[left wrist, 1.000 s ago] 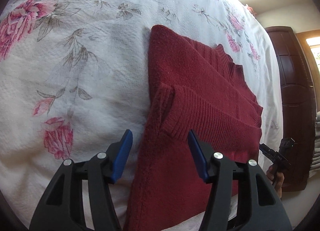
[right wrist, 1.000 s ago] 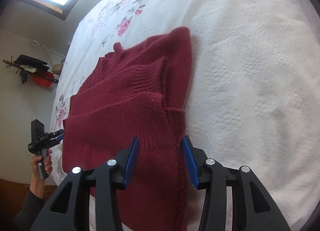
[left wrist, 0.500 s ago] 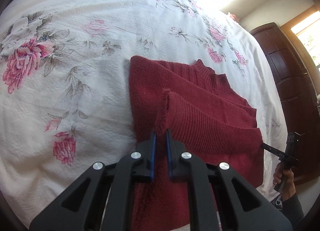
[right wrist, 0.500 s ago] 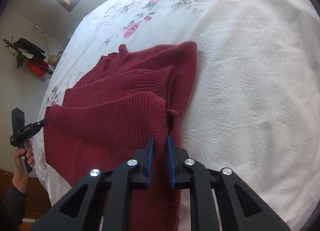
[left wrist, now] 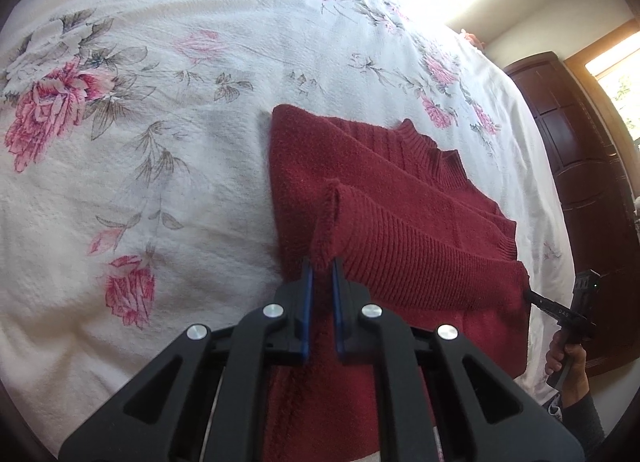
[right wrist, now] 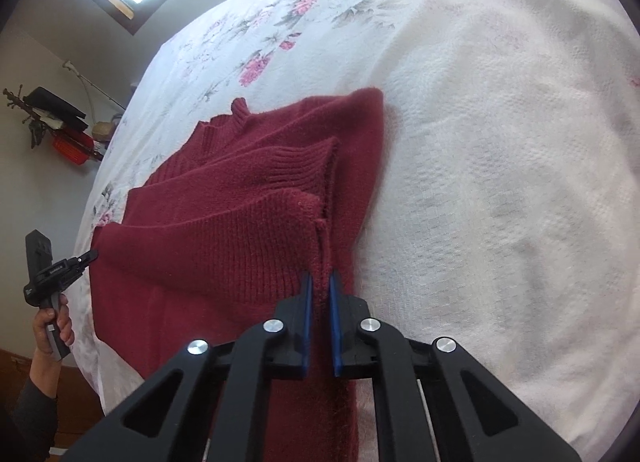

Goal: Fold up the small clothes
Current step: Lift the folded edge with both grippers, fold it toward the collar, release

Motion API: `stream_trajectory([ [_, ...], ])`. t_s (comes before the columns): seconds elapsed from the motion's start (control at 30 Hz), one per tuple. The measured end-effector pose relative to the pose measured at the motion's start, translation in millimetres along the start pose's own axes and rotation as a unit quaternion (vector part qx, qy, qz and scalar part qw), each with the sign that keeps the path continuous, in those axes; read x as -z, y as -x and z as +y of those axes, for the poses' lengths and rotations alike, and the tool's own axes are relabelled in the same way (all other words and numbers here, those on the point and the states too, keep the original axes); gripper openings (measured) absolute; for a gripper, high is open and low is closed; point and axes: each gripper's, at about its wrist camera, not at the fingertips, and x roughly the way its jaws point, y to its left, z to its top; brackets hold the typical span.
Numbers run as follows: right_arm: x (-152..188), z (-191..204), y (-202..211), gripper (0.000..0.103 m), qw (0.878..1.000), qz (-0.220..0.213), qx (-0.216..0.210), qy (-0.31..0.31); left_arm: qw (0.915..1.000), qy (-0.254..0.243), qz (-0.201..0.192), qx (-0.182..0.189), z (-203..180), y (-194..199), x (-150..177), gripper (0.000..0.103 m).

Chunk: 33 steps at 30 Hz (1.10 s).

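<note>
A dark red knitted sweater (left wrist: 384,198) lies partly folded on a white floral bedspread (left wrist: 140,134), collar toward the far side. My left gripper (left wrist: 320,266) is shut on the sweater's ribbed hem corner and holds that corner raised. In the right wrist view the same red sweater (right wrist: 248,214) spreads to the left, and my right gripper (right wrist: 319,278) is shut on the opposite hem corner, also lifted off the bed. The hem stretches between the two grippers. Each view shows the other gripper, held in a hand, at the sweater's far side.
The bedspread (right wrist: 500,182) runs wide and flat around the sweater. A dark wooden door (left wrist: 580,166) stands past the bed's right edge. A wall rack with dark and red items (right wrist: 60,122) hangs beyond the bed's left edge under a bright window.
Both grippers went from open around the hem corners to shut on them. The hem has since risen off the bed, and both views have pulled back slightly.
</note>
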Motion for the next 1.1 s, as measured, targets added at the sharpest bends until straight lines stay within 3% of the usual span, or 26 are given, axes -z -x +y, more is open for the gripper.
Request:
stream_trajectory([
  [0.27, -23.2, 39.0, 63.7, 0.007, 0.997, -0.065, 0.002, 0.044, 0.9959, -0.043, -0.073, 0.032, -40.9, 63.0, -36.2, 0.006],
  [0.47, -71.6, 48.5, 77.9, 0.007, 0.994, -0.104, 0.013, 0.038, 0.9942, -0.05, -0.089, 0.034, -59.6, 64.3, -88.1, 0.005],
  [0.63, -116.6, 38.2, 53.8, 0.007, 0.995, -0.097, 0.023, 0.009, 0.9966, -0.036, -0.071, 0.021, -59.0, 25.6, -126.3, 0.005],
  [0.8, -154.1, 28.0, 5.5, 0.007, 0.997, -0.06, 0.045, -0.02, 0.9996, -0.009, -0.021, -0.017, -41.6, -36.9, -151.1, 0.005],
  [0.97, -160.6, 11.4, -57.1, 0.007, 0.996, 0.017, 0.081, -0.043, 0.9977, 0.026, 0.038, -0.05, -14.4, -90.5, -156.2, 0.005],
  [1.1, -161.8, 3.3, -68.2, 0.007, 0.995, 0.017, 0.089, -0.049, 0.9967, 0.051, 0.049, -0.04, -1.9, -100.7, -162.0, 0.005],
])
